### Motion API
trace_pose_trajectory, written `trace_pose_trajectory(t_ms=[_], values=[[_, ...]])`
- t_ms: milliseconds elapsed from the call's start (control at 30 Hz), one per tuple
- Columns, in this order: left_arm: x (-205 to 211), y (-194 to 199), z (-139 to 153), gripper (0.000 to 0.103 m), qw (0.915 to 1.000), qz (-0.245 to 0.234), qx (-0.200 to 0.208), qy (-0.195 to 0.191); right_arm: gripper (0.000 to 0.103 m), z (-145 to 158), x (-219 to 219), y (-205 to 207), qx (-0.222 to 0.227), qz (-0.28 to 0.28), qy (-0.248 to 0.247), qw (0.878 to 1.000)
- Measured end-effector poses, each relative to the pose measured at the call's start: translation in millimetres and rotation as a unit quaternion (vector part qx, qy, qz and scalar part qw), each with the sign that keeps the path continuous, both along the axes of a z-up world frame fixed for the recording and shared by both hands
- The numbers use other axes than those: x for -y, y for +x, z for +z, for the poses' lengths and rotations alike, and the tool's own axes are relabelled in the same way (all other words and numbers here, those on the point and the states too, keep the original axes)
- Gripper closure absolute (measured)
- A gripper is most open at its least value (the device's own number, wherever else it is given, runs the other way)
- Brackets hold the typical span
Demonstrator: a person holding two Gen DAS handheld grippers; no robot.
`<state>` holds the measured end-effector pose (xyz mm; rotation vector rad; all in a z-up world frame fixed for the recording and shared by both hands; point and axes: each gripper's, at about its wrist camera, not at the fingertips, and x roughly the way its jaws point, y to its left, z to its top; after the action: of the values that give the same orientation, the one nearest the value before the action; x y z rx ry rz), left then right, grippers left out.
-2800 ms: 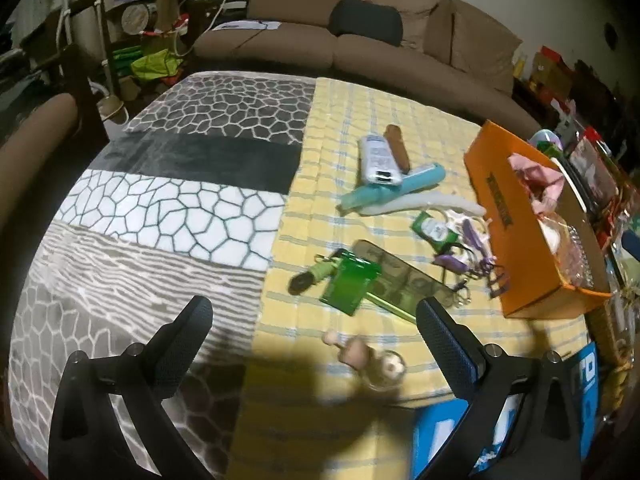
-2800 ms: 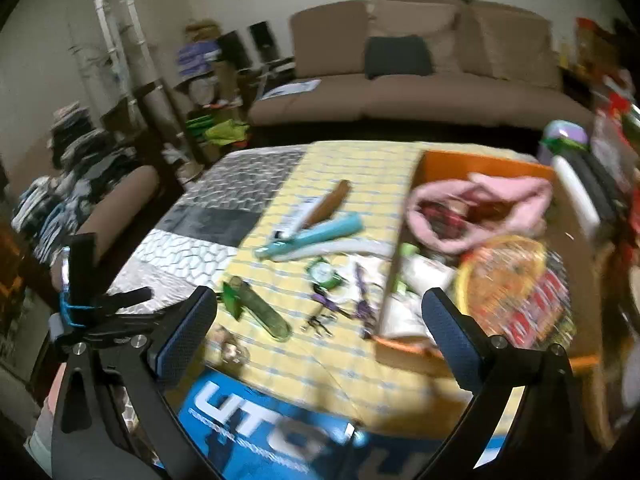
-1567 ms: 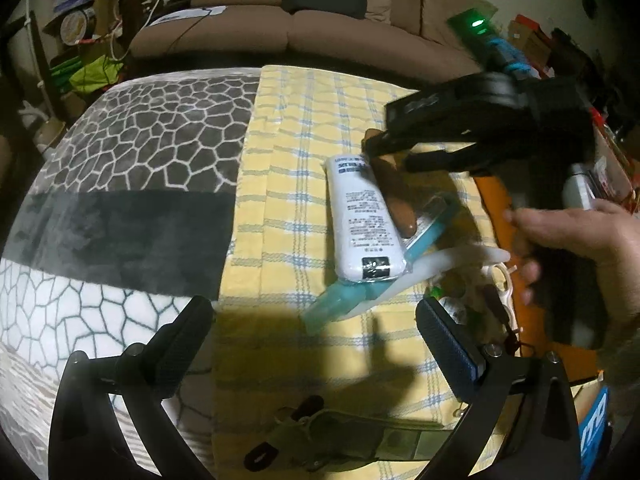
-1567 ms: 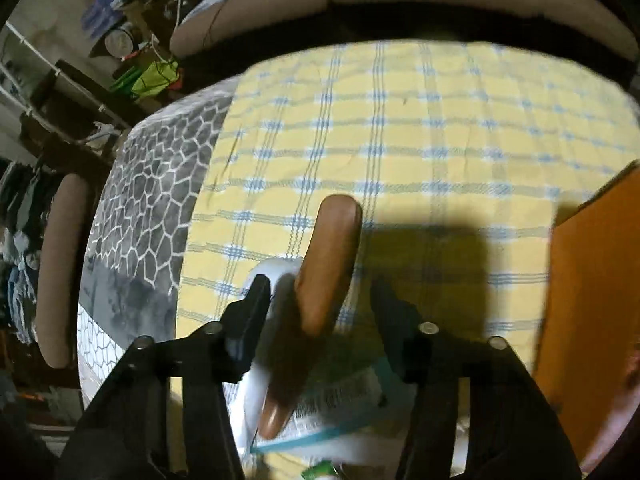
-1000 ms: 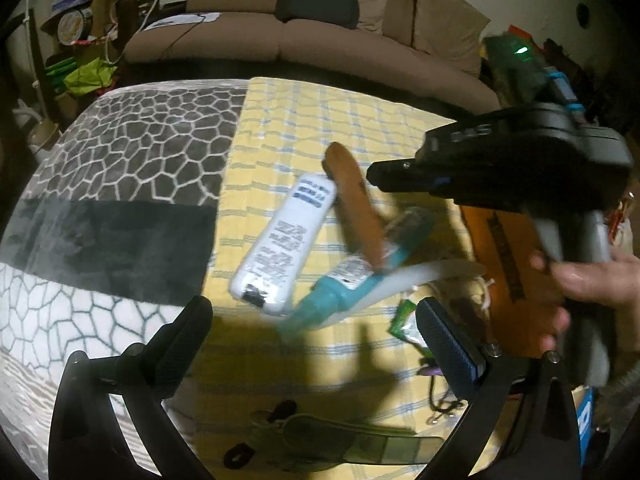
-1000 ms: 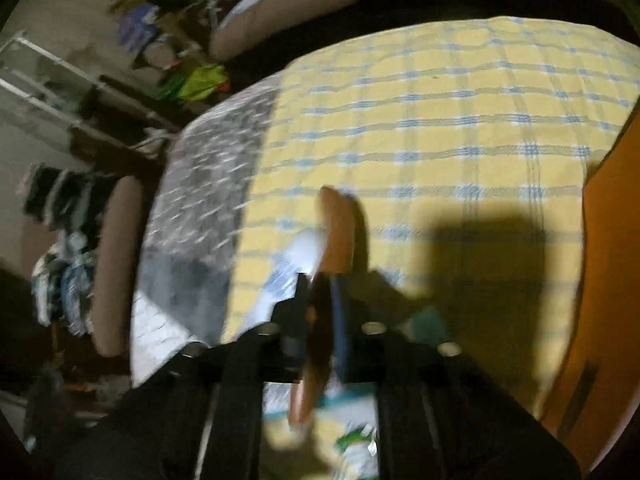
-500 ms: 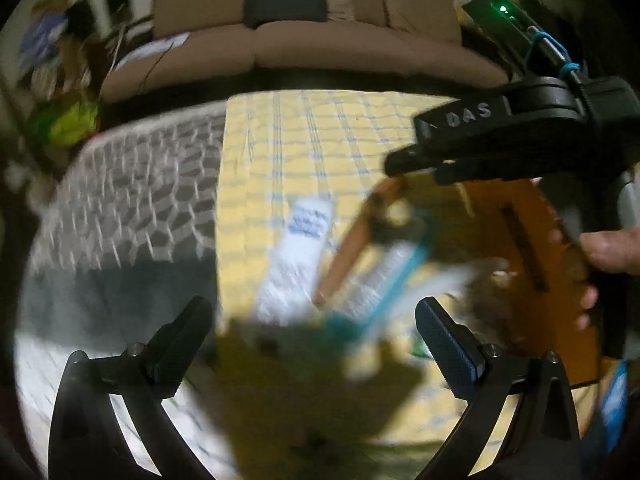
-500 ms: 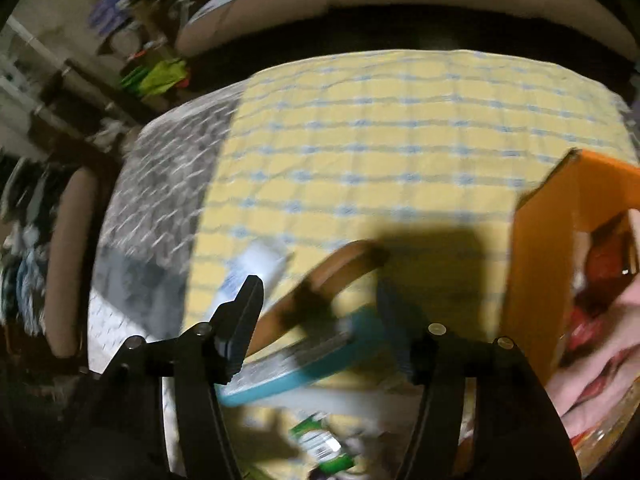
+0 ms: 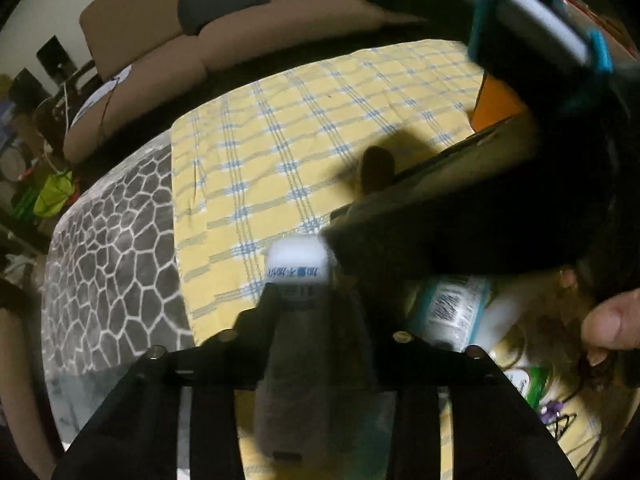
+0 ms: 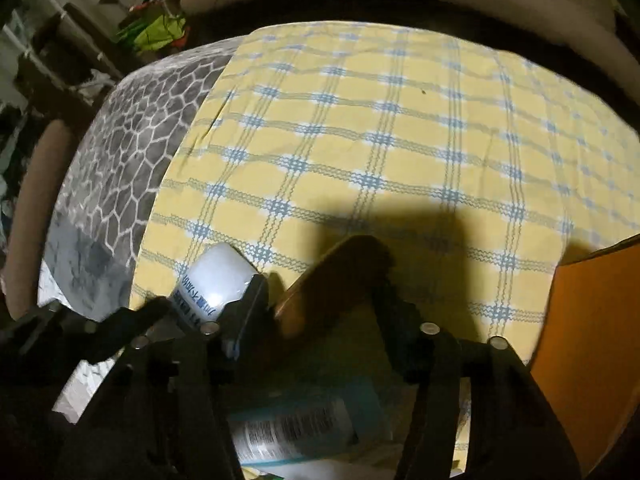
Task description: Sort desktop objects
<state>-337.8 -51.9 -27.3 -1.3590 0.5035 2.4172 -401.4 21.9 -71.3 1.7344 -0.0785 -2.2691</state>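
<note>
My left gripper is shut on the white tube, which lies on the yellow checked cloth; the tube also shows in the right wrist view. My right gripper has its jaws close around the brown stick-like object, whose tip shows in the left wrist view. A teal tube lies under the right gripper, and it shows in the left wrist view too.
The orange box stands to the right on the cloth. A grey patterned blanket covers the left side. A brown sofa is behind. A green packet and purple bits lie at the lower right.
My left gripper has dropped down and closed on the white tube. My right gripper has come lower around the brown object, close beside the left one.
</note>
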Motion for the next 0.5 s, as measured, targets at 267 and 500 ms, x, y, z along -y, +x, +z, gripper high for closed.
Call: trace_pose_trajectory(t_ms=[267,500], values=[[-6.6,-5.9,-9.6,0.042,0.9999,0.003,-0.009,-0.004,0.070,1.2,-17.9,-3.7,0.016,-0.042,-0.072,0.996],[-9.1,-1.8,-4.3,0.076,0.9983,0.028,-0.052,0.004,0.077,-6.5,-39.1,2.3,0.029,-0.108,-0.187,0.976]])
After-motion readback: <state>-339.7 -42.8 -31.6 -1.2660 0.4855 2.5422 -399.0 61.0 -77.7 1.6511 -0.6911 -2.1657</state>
